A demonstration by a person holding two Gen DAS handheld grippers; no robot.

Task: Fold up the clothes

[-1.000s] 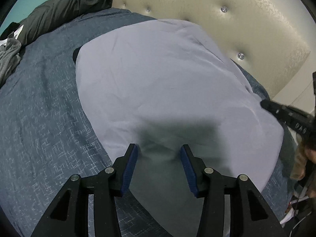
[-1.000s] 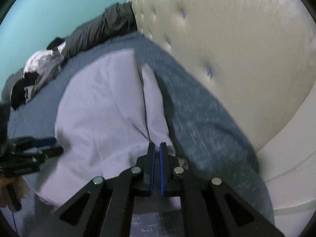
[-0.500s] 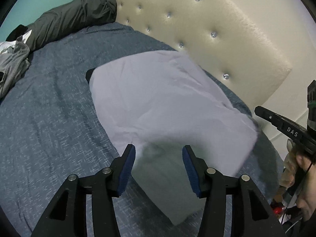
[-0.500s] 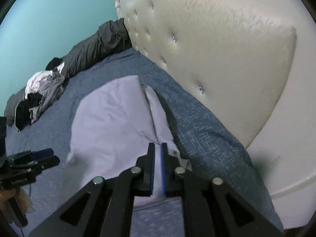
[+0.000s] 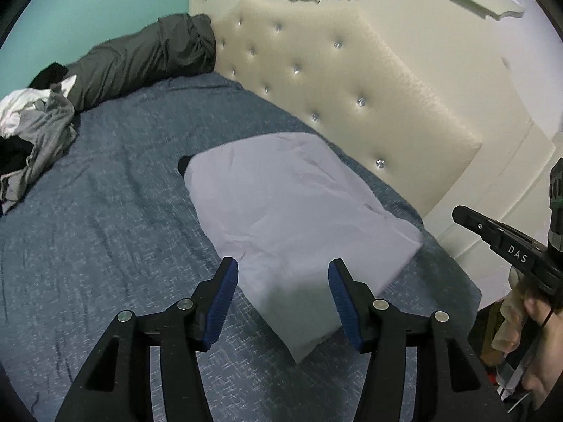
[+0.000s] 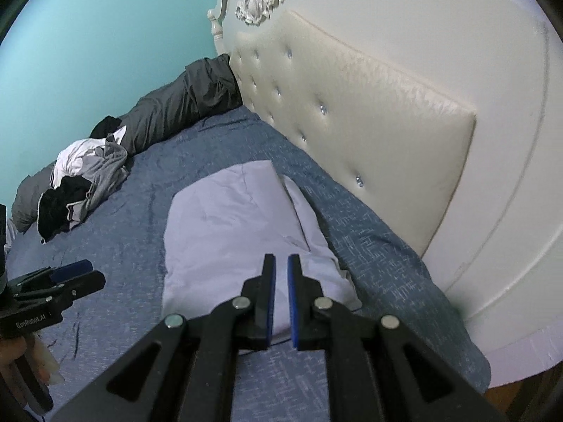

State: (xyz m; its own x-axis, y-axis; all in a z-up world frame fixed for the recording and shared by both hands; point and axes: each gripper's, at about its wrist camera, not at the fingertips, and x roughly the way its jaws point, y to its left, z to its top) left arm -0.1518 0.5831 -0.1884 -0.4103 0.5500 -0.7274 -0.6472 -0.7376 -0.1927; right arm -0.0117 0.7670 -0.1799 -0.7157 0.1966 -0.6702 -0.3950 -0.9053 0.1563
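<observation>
Both tools hang above the bed (image 5: pixel 88 246), and neither one touches cloth. Your left gripper (image 5: pixel 283 281) is released, its blue pads spread wide with nothing between them. Your right gripper (image 6: pixel 278 281) is nearly closed, with a narrow gap between the pads and nothing in it.

The lavender garment (image 5: pixel 281 204) lies as a flat folded rectangle on the blue bedspread, near the edge that runs along the tufted headboard (image 5: pixel 334 81) and towards the bed's near corner. In the right wrist view a folded-in strip (image 6: pixel 299 204) runs down the headboard side. A dark scrap peeks out at the far left corner of the garment (image 5: pixel 183 168); it may be a second item beneath, but the view is too poor to tell.

A heap of unfolded clothes (image 6: pixel 84 183) sits well apart by the far edge, beside a dark bolster (image 5: pixel 140 59).

Risks from here:
- If you pinch only the top layer, the stack will peel open.
- If you drag the garment across the textured bedspread, it will skew the folds.
- A nearly closed right tool will push the cloth instead of taking it.
</observation>
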